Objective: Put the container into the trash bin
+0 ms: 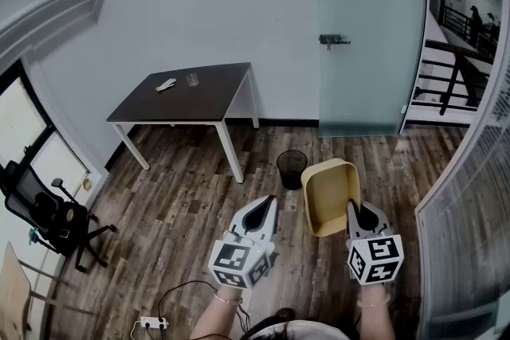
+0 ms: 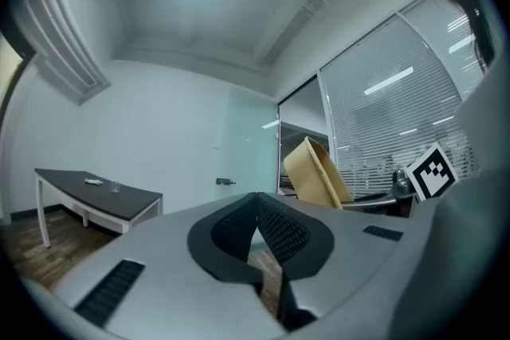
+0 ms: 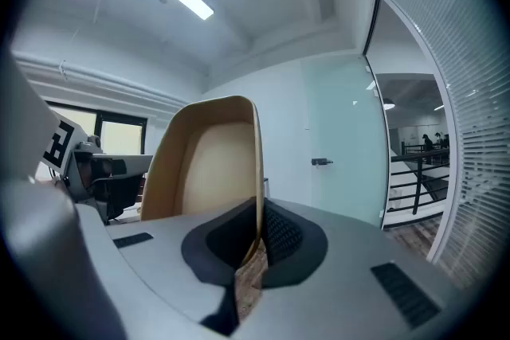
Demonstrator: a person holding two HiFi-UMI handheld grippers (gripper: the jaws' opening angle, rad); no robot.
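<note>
Right gripper: clamped on container wall, near trash bin; one-wall hold may slip. Left gripper: closed, empty.

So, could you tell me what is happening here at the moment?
A person stands in an office room with a claw in each hand. The right claw is shut on the rim of a tan container, holding it up off the floor. The left claw is shut and empty. The black trash bin stands on the floor ahead, near the table, and the container is not in it yet.
</note>
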